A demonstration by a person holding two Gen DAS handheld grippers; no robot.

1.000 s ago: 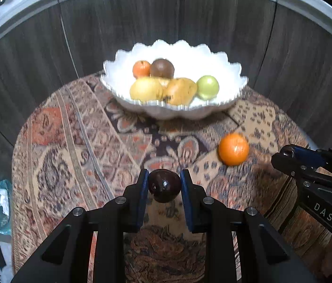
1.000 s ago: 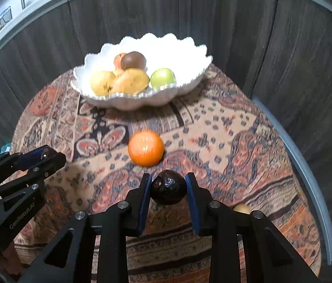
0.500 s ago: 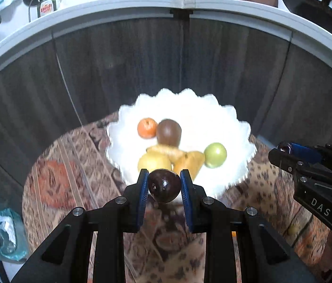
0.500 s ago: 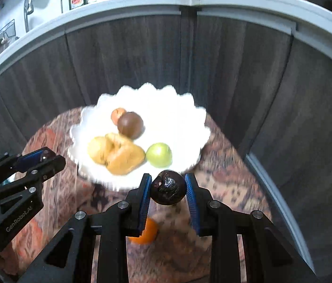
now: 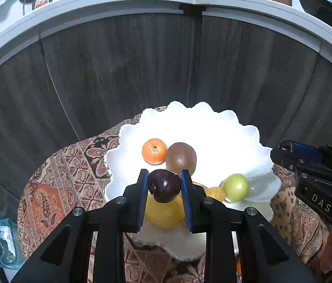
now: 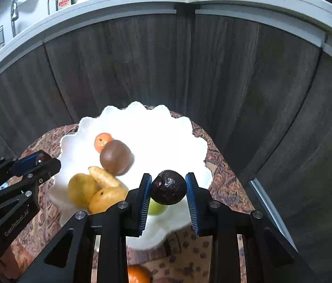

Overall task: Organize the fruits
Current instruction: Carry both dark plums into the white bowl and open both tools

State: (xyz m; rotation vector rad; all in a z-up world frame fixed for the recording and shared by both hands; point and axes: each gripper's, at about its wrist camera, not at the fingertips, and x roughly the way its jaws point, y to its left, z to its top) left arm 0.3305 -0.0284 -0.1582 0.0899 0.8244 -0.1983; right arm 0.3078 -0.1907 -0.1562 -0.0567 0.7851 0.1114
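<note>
- White and scallop-edged, the bowl point(image 5: 248, 132) sits on the patterned cloth point(image 5: 67, 169) just ahead of and below both tools; it already holds a small orange point(image 5: 154, 151), a brown round fruit point(image 5: 181, 158), a green apple point(image 5: 234, 188) and some yellow pears point(image 6: 82, 192).
- Clamped between the blue pads of the left gripper point(image 5: 164, 186) is a dark plum point(image 5: 164, 185), hanging over the near-left part of the bowl, above a yellow pear.
- Pinched the same way in the right gripper point(image 6: 168, 187) is a dark, bumpy avocado point(image 6: 168, 187), over the near-right part of the bowl, with the green apple peeking out below it.
- Both tools point steeply downward and sit side by side, each one's frame showing at the edge of the other's view; neither is clearly nearer the bowl.
- Open white floor lies toward the far and right side of the bowl, beyond the held fruits, so I judge a release calls for a little more reach forward and down.
- How high the fruits hang above the bowl floor is hard to tell through this lens.
- One loose orange point(image 6: 139, 274) lies on the cloth near the bowl's front edge.
</note>
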